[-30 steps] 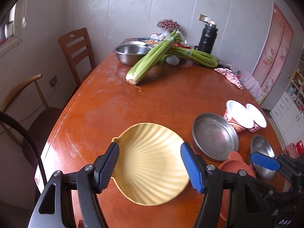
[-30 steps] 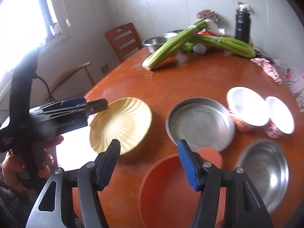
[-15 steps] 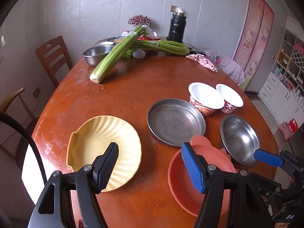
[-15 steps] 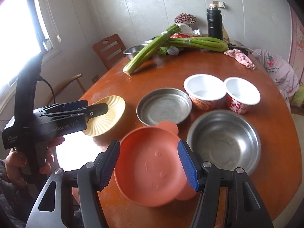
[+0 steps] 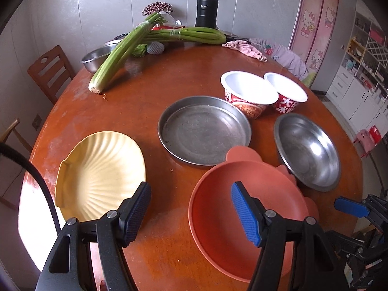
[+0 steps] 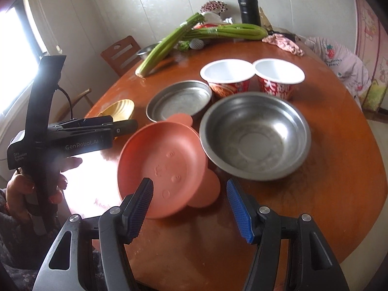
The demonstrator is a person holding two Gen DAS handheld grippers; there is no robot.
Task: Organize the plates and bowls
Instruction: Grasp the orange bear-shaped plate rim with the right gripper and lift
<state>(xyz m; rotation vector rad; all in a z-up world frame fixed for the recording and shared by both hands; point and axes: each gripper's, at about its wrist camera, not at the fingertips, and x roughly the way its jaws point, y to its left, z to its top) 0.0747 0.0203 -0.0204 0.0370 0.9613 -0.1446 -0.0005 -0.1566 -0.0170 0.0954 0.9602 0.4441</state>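
A yellow shell-shaped plate [image 5: 101, 172] lies at the table's near left. Beside it are a flat steel pan [image 5: 203, 133], an orange plate with ears [image 5: 218, 218] and a steel bowl [image 5: 308, 152]. Two paper noodle bowls [image 5: 247, 94] stand behind them. My left gripper [image 5: 191, 208] hovers open above the bare wood between the yellow and orange plates, holding nothing. My right gripper [image 6: 189, 201] is open above the near rim of the orange plate [image 6: 162, 167], with the steel bowl [image 6: 254, 135] just right of it. Nothing is gripped.
Two celery bunches [image 5: 116, 58], a black flask [image 5: 206, 8], another steel bowl [image 5: 97, 58] and a pink cloth [image 5: 245, 49] sit at the far side. A wooden chair [image 5: 48, 72] stands at the left. A hand [image 6: 36, 184] holds the left gripper [image 6: 131, 127].
Both grippers have swung to the right and a little lower. The left one left the yellow plate for the gap beside the orange plate. Both gaps look unchanged.
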